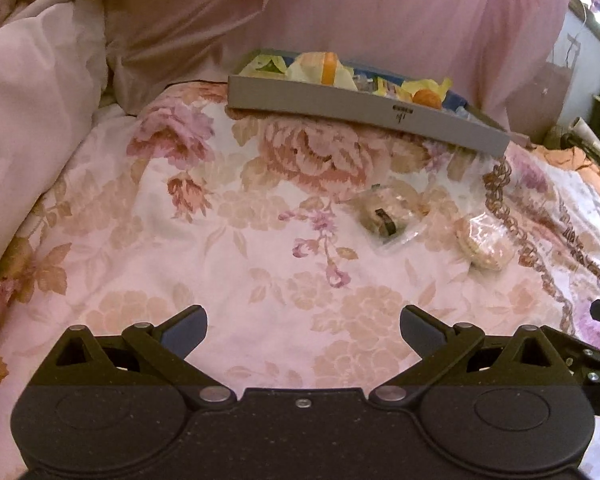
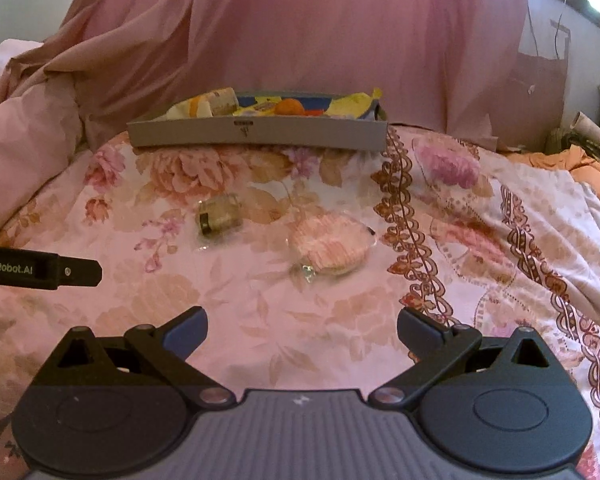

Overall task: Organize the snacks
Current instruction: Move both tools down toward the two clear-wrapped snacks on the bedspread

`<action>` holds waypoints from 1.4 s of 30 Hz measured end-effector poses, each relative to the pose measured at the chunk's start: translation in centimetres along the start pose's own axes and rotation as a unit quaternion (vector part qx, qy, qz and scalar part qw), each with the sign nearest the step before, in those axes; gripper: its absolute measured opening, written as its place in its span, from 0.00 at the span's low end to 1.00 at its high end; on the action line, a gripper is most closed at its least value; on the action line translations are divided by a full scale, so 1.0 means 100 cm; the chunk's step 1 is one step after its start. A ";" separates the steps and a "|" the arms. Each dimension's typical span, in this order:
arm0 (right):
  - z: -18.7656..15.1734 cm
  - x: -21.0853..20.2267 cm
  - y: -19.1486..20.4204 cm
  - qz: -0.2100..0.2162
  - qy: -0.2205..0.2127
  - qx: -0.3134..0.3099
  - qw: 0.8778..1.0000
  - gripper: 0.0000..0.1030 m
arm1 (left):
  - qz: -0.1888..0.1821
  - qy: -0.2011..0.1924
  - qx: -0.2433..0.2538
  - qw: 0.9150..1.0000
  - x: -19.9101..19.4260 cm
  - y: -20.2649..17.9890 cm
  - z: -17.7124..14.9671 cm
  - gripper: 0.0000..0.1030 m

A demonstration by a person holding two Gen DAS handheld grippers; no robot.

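Note:
A grey shallow box point(image 1: 340, 102) point(image 2: 260, 134) lies on the floral bedspread at the back and holds several wrapped snacks, yellow and orange. Two clear-wrapped snacks lie loose in front of it: a small brownish roll point(image 1: 384, 216) point(image 2: 220, 214) and a round pink-white biscuit pack point(image 1: 486, 242) point(image 2: 330, 246). My left gripper point(image 1: 303, 330) is open and empty, near the bed's front, with the loose snacks ahead to its right. My right gripper point(image 2: 302, 330) is open and empty, with the biscuit pack straight ahead.
A floral bedspread point(image 1: 220, 240) point(image 2: 500, 240) covers the bed. A pink quilt point(image 1: 40, 120) is heaped at the left, and pink cloth point(image 2: 340, 40) hangs behind the box. The left gripper's side point(image 2: 40, 266) shows at the right wrist view's left edge. Orange fabric point(image 2: 580, 164) lies at far right.

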State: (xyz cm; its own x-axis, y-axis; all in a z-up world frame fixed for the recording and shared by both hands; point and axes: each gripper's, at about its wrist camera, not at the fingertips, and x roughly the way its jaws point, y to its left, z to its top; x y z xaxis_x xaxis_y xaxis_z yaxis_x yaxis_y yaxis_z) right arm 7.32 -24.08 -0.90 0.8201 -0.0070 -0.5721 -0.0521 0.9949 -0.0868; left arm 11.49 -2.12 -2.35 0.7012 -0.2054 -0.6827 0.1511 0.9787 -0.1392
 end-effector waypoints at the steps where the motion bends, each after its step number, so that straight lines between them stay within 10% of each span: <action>1: 0.000 0.002 -0.001 0.000 0.003 0.001 1.000 1.00 | 0.001 0.001 0.002 1.000 0.002 -0.001 0.001 0.99; 26: 0.030 0.081 -0.031 0.002 0.018 -0.042 0.999 1.00 | -0.077 0.004 0.163 0.984 0.071 -0.023 0.039 0.99; 42: 0.055 0.138 -0.059 0.088 0.003 -0.025 0.996 1.00 | -0.176 -0.013 0.317 0.932 0.129 -0.053 0.072 0.99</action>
State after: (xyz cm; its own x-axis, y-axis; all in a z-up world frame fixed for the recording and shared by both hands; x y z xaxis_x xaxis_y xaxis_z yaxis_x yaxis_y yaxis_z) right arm 22.05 -29.47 -3.81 0.7918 0.1660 -0.5878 -0.2236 0.9743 -0.0260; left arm 24.74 -10.00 -5.25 0.5453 -0.5212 -0.6565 0.7506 0.6523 0.1056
